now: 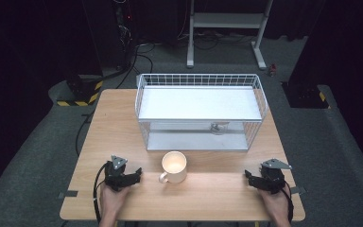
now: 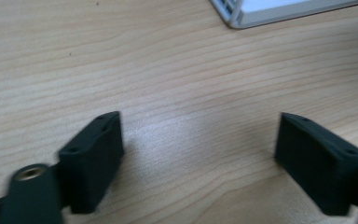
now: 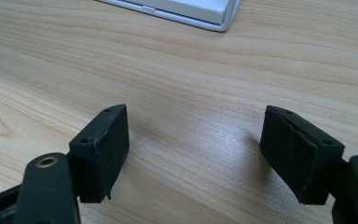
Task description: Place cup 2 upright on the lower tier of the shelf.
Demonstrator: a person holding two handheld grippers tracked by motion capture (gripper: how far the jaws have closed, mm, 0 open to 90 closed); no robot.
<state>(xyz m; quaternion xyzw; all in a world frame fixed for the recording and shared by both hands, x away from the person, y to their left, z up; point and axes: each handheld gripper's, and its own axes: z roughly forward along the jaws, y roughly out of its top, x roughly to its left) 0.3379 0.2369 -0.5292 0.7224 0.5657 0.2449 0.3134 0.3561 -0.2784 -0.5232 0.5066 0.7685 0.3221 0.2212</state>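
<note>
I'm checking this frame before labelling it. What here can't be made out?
- Small grey object on the wire rack's lower level, high view: too small, partly behind the upper shelf and mesh.
- Mug contents, high view: glare on the inside.
- Rack in both gripper views: cut off by the top edge.
- Left hand-held gripper: blurred jaw edges.

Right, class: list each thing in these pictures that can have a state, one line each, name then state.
Mug: upright, looks empty, handle toward the left gripper.
Wire rack: upright, small object on its lower shelf.
Left gripper: open, nothing between its jaws.
Right gripper: open, nothing between its jaws.
</note>
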